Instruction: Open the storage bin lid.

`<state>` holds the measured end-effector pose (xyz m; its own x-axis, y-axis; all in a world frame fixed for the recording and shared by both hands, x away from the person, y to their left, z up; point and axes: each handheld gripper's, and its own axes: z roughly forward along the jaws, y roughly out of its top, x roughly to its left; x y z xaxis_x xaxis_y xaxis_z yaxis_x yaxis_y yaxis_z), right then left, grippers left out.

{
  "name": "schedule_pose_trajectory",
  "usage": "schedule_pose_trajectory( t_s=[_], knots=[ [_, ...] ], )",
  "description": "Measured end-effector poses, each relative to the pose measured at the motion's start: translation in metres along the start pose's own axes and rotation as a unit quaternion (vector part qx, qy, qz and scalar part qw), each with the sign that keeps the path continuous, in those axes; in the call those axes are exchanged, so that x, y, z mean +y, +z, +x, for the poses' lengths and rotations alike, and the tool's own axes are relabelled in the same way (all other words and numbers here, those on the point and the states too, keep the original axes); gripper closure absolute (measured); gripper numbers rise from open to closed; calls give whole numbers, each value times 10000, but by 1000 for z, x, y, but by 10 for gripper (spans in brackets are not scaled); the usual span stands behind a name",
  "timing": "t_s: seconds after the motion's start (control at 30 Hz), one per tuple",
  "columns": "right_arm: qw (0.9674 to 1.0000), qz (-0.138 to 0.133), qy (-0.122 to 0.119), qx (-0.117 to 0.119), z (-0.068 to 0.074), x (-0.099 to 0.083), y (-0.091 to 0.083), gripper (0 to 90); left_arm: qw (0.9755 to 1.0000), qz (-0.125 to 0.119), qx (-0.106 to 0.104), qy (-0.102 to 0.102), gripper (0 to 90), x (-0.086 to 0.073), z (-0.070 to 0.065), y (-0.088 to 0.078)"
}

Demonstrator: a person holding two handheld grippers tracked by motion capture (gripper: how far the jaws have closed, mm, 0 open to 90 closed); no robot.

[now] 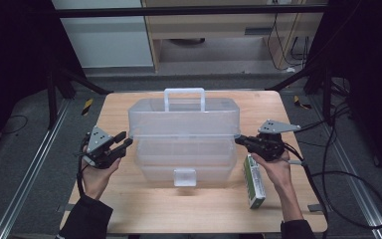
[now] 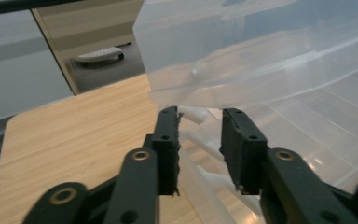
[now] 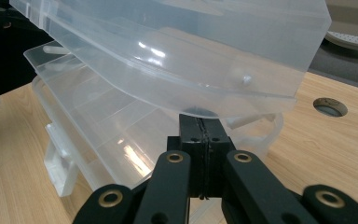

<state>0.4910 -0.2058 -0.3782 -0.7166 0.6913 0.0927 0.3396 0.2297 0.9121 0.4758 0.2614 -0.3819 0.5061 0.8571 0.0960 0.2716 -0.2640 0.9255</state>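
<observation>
A clear plastic toolbox stands mid-table with its lid (image 1: 184, 117) raised above the base (image 1: 184, 167); a white handle (image 1: 184, 97) tops the lid. My left gripper (image 1: 124, 139) sits at the box's left end, open. In the left gripper view its jaws (image 2: 200, 116) stand apart below the lid's edge (image 2: 261, 46), and the white hinge arms (image 2: 200, 144) show in the gap, untouched by the pads. My right gripper (image 1: 238, 140) is at the box's right end. Its jaws (image 3: 199, 119) are shut together, tips just under the lid's rim (image 3: 191, 56).
A green and white carton (image 1: 254, 181) lies on the wooden table (image 1: 179, 209) by the right hand. The box's front latch (image 1: 184, 177) hangs at the near side. A round hole (image 3: 330, 107) is set in the tabletop. Cables trail off the right edge.
</observation>
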Motion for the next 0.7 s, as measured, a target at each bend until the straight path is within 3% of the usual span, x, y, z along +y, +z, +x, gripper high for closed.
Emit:
schedule_pose_trajectory(
  t_s=[0.27, 0.7],
  knots=[
    [10000, 30, -8, 5, 0, 0, 0, 900, 9999, -24, 12, 130, 564, 4, -5, 16],
    [10000, 45, -21, -6, 0, 0, 1, 900, 9997, -125, -4, 187, 621, 8, -4, 21]
  ],
)
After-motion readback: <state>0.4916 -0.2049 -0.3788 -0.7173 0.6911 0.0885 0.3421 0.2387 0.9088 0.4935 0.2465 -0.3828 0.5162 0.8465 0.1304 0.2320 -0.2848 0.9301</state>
